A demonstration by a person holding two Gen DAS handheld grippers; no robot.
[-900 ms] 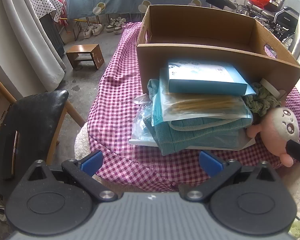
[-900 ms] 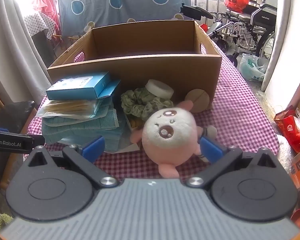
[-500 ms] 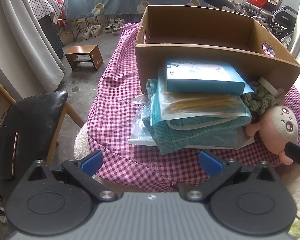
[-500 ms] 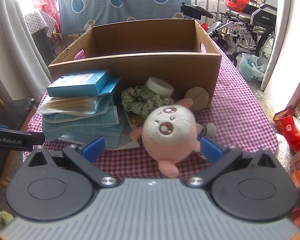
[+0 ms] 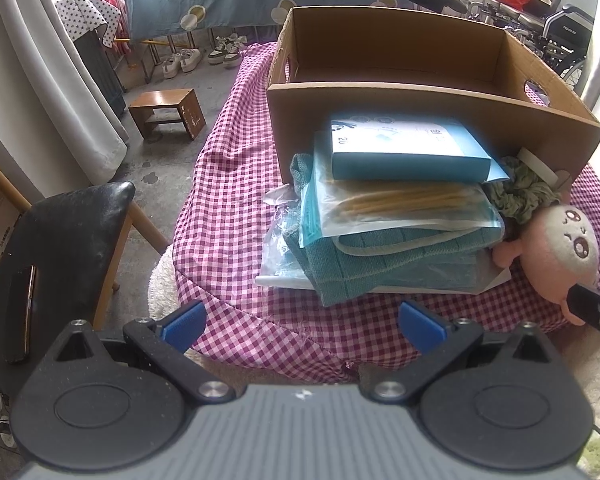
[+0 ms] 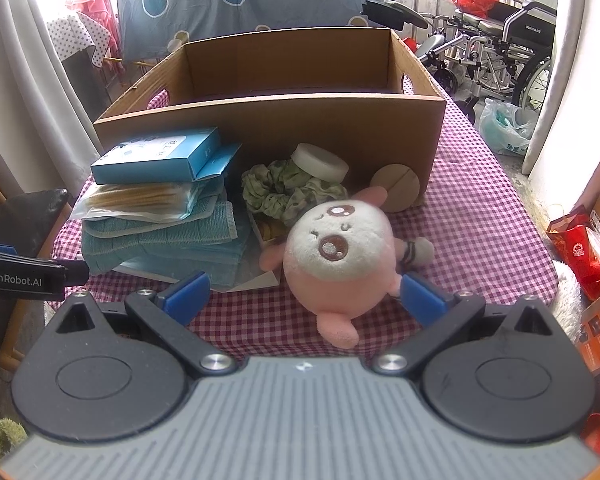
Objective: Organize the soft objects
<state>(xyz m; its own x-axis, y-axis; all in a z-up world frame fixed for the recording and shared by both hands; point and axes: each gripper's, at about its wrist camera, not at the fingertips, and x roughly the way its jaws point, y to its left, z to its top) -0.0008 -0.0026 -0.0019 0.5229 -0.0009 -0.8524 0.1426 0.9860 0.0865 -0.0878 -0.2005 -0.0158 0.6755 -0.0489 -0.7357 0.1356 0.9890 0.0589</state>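
Observation:
A pink plush toy lies on the checked tablecloth in front of an empty cardboard box. My right gripper is open, its blue pads on either side of the toy's lower body, not closed on it. Left of the toy is a stack: blue box, plastic packets, teal towels. A green scrunchie lies behind the toy. In the left wrist view my left gripper is open and empty at the table's near edge, before the towel stack; the toy is at right.
A white round pad and a tan disc lean against the box front. A black chair stands left of the table, a wooden stool beyond. Wheelchairs and bags stand to the right.
Both grippers have moved slightly forward toward the table. The plush toy now sits further between the right gripper's pads. Both stay open.

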